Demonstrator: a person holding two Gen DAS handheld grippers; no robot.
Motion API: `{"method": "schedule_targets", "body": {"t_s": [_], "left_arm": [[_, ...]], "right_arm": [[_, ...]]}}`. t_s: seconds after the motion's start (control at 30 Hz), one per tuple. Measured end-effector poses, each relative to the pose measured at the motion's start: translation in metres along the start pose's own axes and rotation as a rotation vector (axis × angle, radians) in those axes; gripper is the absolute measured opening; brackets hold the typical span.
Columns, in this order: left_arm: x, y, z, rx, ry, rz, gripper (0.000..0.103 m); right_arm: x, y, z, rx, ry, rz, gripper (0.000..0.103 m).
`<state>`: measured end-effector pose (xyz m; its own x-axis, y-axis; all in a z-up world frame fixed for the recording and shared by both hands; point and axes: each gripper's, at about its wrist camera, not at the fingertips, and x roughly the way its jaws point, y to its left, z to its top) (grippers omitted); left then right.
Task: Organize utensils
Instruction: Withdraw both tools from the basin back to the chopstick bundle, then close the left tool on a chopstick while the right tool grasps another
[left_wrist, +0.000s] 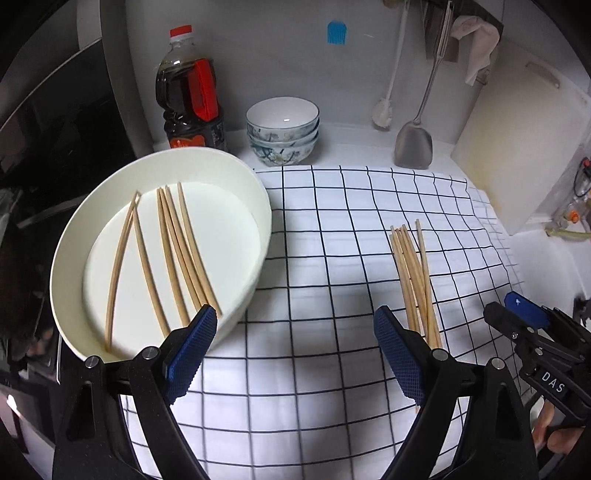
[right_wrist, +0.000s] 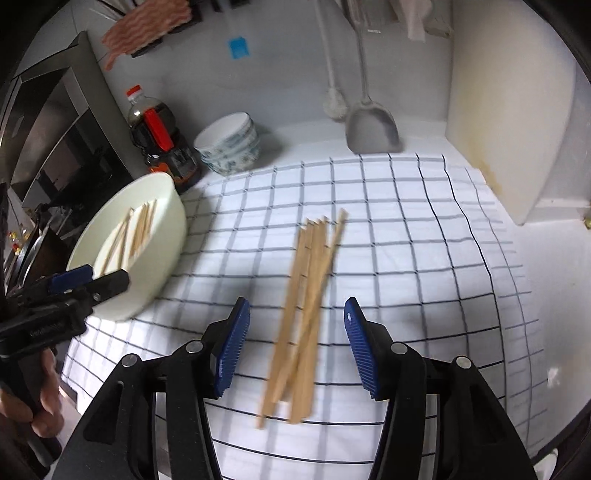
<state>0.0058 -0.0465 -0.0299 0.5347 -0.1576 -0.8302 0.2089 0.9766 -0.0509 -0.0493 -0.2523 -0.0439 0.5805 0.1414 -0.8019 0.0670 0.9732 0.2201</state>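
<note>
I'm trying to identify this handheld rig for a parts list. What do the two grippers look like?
Both match: the left gripper and right gripper have black plastic bodies with linked arms joined by silver round pivot pins. Their jaws carry blue pads with a ribbed or knurled texture. White letters "DAS" sit on the right gripper's black body in the left wrist view. No cables or sleeves show.

Soy sauce btl (left_wrist: 188, 92), stacked bowls (left_wrist: 282, 129), spatula (left_wrist: 413, 142), cutting board (left_wrist: 517, 147) behind checked cloth (left_wrist: 332, 258).

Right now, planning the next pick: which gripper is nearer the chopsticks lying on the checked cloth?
Right. The right gripper hangs over the loose chopsticks, jaws open astride them. The left gripper is off to their side, by the white bowl.
</note>
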Motion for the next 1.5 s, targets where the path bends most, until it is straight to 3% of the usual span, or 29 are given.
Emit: {"method": "schedule_targets", "body": {"t_s": [0.27, 1.0, 1.27, 1.5], "left_arm": [[0.021, -0.023, -0.020, -0.049, 0.066, 0.049, 0.087], [0.066, -0.028, -0.029, -0.005, 0.084, 0.022, 0.087], [0.071, -0.038, -0.029, -0.005, 0.087, -0.014, 0.087], [0.082, -0.058, -0.029, 0.017, 0.081, -0.038, 0.087]], "right_arm": [[0.018, -0.042, -0.012, -0.013, 0.042, 0.014, 0.051], [0.084, -0.009, -0.020, -0.044, 0.083, -0.028, 0.051], [0.088, -0.015, -0.024, -0.058, 0.091, -0.057, 0.051], [0.079, -0.044, -0.029, -0.017, 0.080, -0.082, 0.051]]}}
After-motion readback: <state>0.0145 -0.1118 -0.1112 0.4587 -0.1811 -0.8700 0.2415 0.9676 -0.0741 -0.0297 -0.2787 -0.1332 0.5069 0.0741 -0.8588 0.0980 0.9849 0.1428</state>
